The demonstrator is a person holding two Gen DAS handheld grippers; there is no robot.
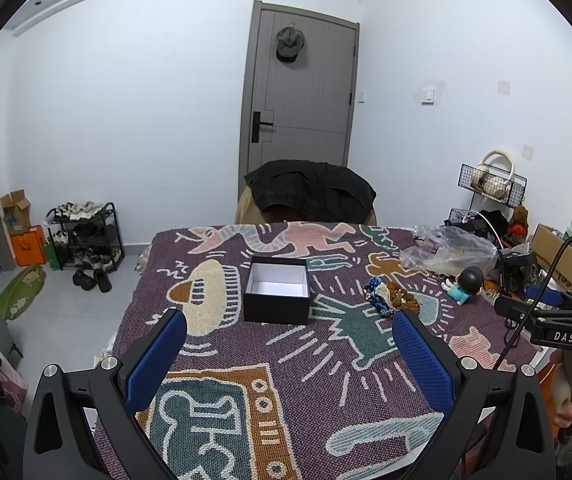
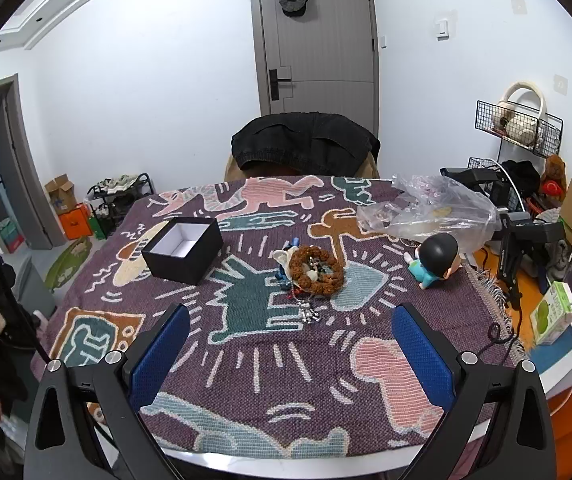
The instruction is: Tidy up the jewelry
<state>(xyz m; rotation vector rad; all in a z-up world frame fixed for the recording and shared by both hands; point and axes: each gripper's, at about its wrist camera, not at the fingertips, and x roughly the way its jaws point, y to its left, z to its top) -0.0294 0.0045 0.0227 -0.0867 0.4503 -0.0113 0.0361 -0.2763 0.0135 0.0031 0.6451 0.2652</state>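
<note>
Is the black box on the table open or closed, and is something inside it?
Open and empty. The black box has no lid on it, and both views show only its bare white interior; the jewelry pile lies outside on the cloth.

Open black box (image 2: pixel 183 254), white inside, empty, upright, ahead-left of right gripper (image 2: pixel 290 354), jewelry heap (image 2: pixel 312 272) straight ahead, apart.
</note>
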